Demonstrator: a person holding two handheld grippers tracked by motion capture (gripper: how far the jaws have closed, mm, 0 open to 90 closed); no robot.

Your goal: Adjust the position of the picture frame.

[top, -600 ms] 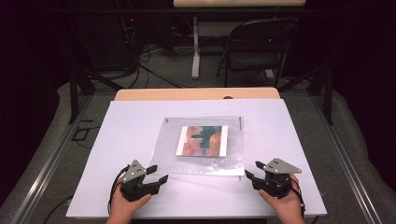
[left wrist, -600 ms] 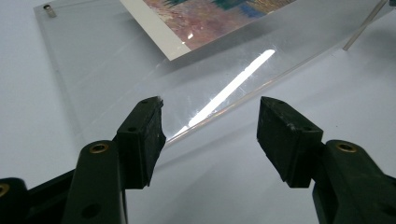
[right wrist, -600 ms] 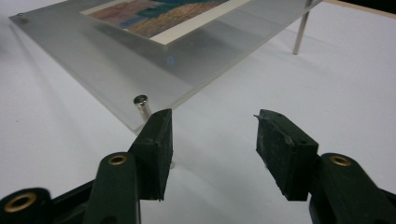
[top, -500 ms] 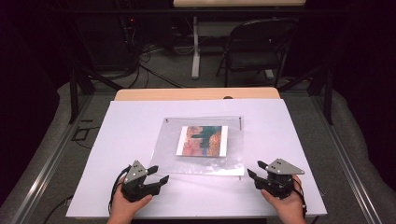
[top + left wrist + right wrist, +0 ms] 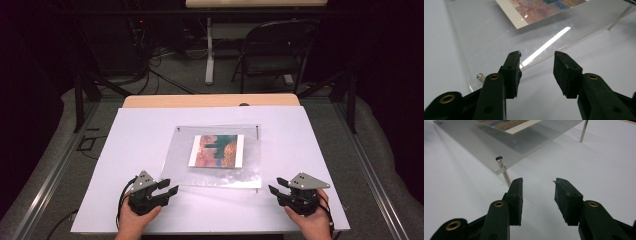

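Observation:
A clear acrylic frame lies flat in the middle of the white table, with a colourful orange and teal print inside it. My left gripper hovers at the frame's near left corner, open and empty. In the left gripper view its jaws point at the frame's near edge, beside the print. My right gripper waits open just off the near right corner. Its own view has a metal corner pin holding the acrylic plate slightly off the table.
A wooden table edge runs behind the white surface. Beyond it stand a black folding chair and a table leg, with cables on the floor. A second pin props the frame's far side.

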